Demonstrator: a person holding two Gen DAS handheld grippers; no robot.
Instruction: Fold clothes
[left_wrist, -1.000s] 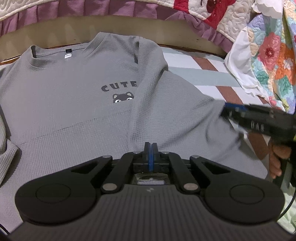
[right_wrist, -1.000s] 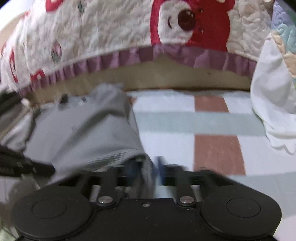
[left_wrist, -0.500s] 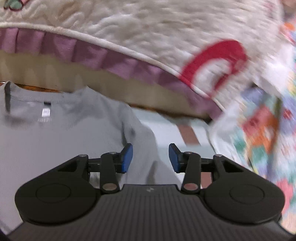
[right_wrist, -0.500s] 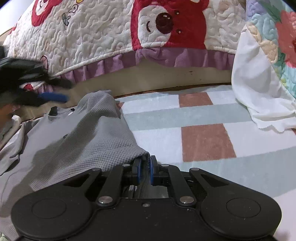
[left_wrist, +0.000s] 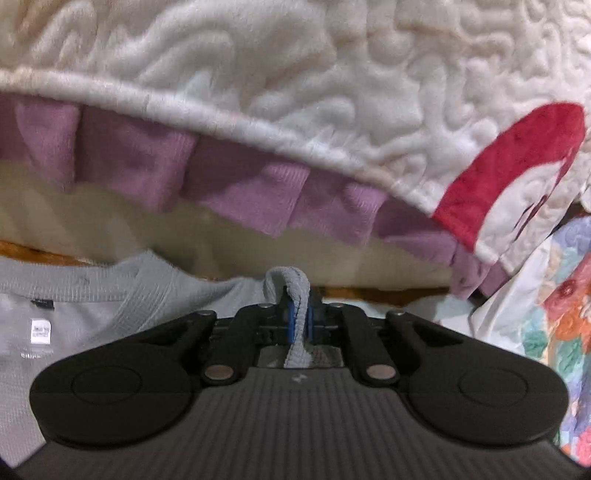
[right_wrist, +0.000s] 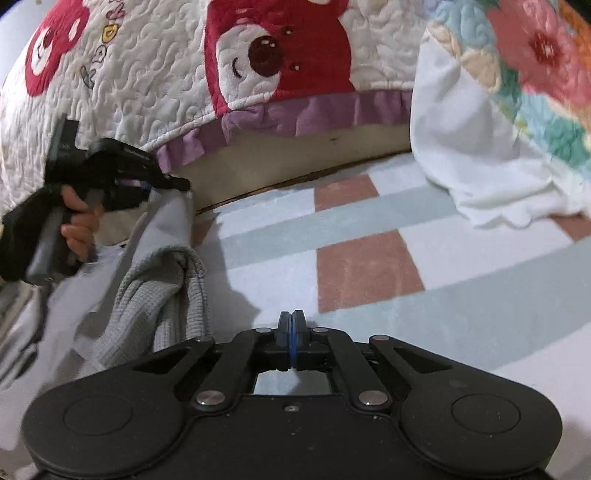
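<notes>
A grey waffle-knit shirt (left_wrist: 110, 306) lies on a checked mat; its collar with a white label (left_wrist: 40, 330) shows at the left of the left wrist view. My left gripper (left_wrist: 299, 317) is shut on a fold of the shirt's shoulder edge (left_wrist: 291, 284), near the collar. In the right wrist view the left gripper (right_wrist: 162, 182) holds that grey cloth lifted at the far left, and the shirt (right_wrist: 155, 295) hangs bunched below it. My right gripper (right_wrist: 291, 332) is shut and empty, over the mat just right of the shirt.
A white quilt with red bears and a purple frill (right_wrist: 295, 110) hangs over the bed edge behind the mat (right_wrist: 369, 266). A floral quilt with a white lining (right_wrist: 480, 147) lies at the right.
My left gripper opened, moved up to the shirt's shoulder and shut on it, lifting the cloth. My right gripper let go of the shirt's edge and now stands shut and empty.
</notes>
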